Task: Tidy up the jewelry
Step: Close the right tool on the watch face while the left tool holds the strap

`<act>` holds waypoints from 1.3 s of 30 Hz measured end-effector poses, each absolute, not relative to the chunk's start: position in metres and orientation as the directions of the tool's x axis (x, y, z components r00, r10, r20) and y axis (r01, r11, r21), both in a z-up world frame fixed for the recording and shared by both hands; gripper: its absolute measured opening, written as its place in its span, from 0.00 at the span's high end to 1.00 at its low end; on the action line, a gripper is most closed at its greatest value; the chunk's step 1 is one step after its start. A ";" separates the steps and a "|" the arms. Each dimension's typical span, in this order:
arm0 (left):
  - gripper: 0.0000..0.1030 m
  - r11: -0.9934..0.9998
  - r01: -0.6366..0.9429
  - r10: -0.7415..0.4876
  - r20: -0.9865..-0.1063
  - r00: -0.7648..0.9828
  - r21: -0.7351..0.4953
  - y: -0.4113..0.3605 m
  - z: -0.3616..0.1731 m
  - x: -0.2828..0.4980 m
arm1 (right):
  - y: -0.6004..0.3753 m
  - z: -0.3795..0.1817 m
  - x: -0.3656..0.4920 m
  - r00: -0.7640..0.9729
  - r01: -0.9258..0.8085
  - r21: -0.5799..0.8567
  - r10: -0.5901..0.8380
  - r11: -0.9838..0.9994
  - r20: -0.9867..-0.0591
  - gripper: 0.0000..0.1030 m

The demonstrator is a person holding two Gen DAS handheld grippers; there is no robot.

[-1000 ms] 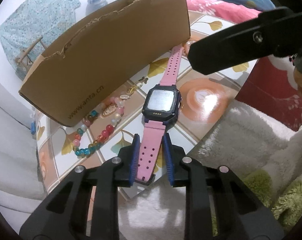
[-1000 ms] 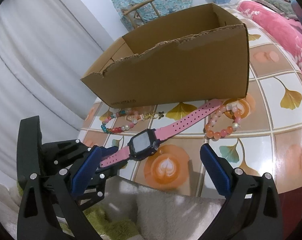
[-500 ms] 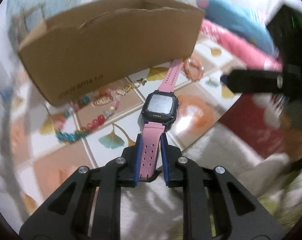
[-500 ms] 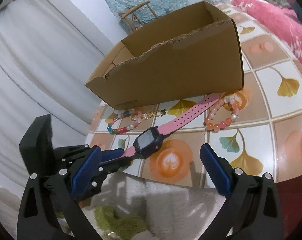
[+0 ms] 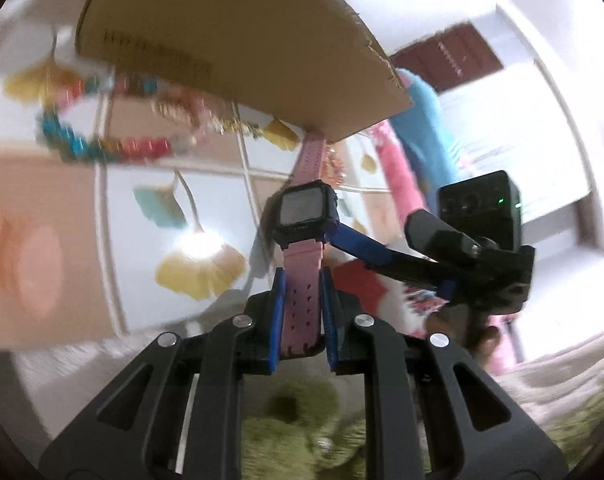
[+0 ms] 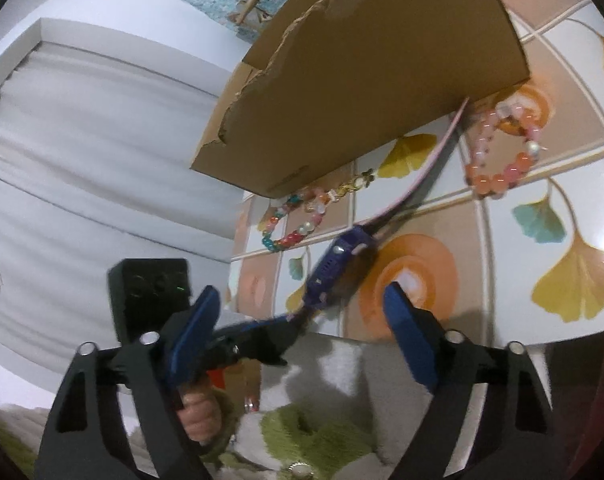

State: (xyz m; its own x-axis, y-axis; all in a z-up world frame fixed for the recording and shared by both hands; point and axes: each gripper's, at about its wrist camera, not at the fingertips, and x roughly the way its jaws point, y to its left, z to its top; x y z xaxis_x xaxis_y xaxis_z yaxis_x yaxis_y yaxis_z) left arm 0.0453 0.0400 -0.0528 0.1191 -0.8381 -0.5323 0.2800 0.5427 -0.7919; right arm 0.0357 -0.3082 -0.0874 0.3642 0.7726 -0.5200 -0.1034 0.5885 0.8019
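Note:
A pink-strapped watch (image 5: 306, 210) with a dark square body has its near strap end pinched in my left gripper (image 5: 302, 276), which is shut on it. In the right wrist view the watch (image 6: 342, 264) stands on its edge, tilted up off the tiled tabletop (image 6: 542, 208), its far strap reaching under the corner of the cardboard box (image 6: 374, 80). My right gripper (image 6: 302, 320) is closing, its blue pads either side of the watch's near end and not pressing on it. One right finger (image 5: 362, 244) lies beside the watch body.
A multicoloured bead bracelet (image 6: 297, 220) with a gold charm lies in front of the box (image 5: 229, 32). An orange-pink bead bracelet (image 6: 502, 152) lies by the box's right corner. A white and green fluffy cloth (image 6: 322, 432) covers the near edge. A hand (image 6: 197, 412) holds the left gripper.
My left gripper has rolled and shifted, tipping the watch from flat onto its edge. The right gripper's jaws have narrowed and dropped closer to the watch.

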 end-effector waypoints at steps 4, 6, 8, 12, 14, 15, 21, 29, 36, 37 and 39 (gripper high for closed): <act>0.85 0.489 0.236 -0.871 -0.481 0.095 -0.839 0.041 -0.066 0.038 | -0.298 -0.081 0.038 0.345 -0.138 0.805 0.790 0.577 -0.507 0.36; 0.88 0.455 0.211 -0.890 -0.447 0.084 -0.865 0.041 -0.072 0.034 | -0.290 -0.079 0.040 0.332 -0.154 0.799 0.792 0.581 -0.512 0.39; 0.90 0.445 0.203 -0.895 -0.438 0.082 -0.872 0.039 -0.076 0.030 | -0.286 -0.077 0.041 0.326 -0.164 0.794 0.792 0.585 -0.516 0.39; 0.90 0.455 0.205 -0.890 -0.447 0.089 -0.867 0.038 -0.077 0.024 | -0.279 -0.076 0.044 0.311 -0.172 0.793 0.796 0.585 -0.520 0.39; 0.90 0.471 0.210 -0.882 -0.462 0.095 -0.857 0.036 -0.077 0.021 | -0.274 -0.078 0.046 0.301 -0.170 0.791 0.795 0.588 -0.526 0.39; 0.90 0.486 0.216 -0.874 -0.475 0.102 -0.847 0.035 -0.077 0.019 | -0.272 -0.079 0.047 0.295 -0.170 0.791 0.796 0.588 -0.529 0.39; 0.71 0.587 0.261 -0.808 -0.574 0.134 -0.766 0.034 -0.068 0.014 | -0.265 -0.090 0.055 0.260 -0.141 0.804 0.805 0.577 -0.533 0.39; 0.68 0.784 0.423 -0.579 -0.782 0.232 -0.455 0.005 -0.047 -0.005 | -0.295 -0.085 0.055 0.321 -0.114 0.802 0.786 0.586 -0.529 0.39; 0.68 0.834 0.521 -0.386 -0.866 0.317 -0.181 -0.021 -0.043 -0.020 | -0.310 -0.054 0.048 0.402 -0.285 0.569 0.635 0.771 -0.660 0.39; 0.68 0.835 0.525 -0.374 -0.871 0.319 -0.166 -0.025 -0.044 -0.020 | -0.309 -0.053 0.047 0.405 -0.315 0.529 0.615 0.788 -0.676 0.39; 0.68 0.840 0.524 -0.347 -0.879 0.326 -0.137 -0.036 -0.047 -0.020 | -0.302 -0.047 0.045 0.407 -0.389 0.429 0.570 0.815 -0.714 0.39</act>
State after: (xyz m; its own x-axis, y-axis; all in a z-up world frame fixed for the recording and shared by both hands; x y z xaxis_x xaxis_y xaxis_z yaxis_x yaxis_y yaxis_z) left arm -0.0202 -0.0358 -0.0468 0.3263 -0.3471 -0.8792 0.5242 0.8405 -0.1373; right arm 0.0451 -0.3021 -0.0471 0.4065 0.5699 -0.7141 -0.3889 0.8152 0.4292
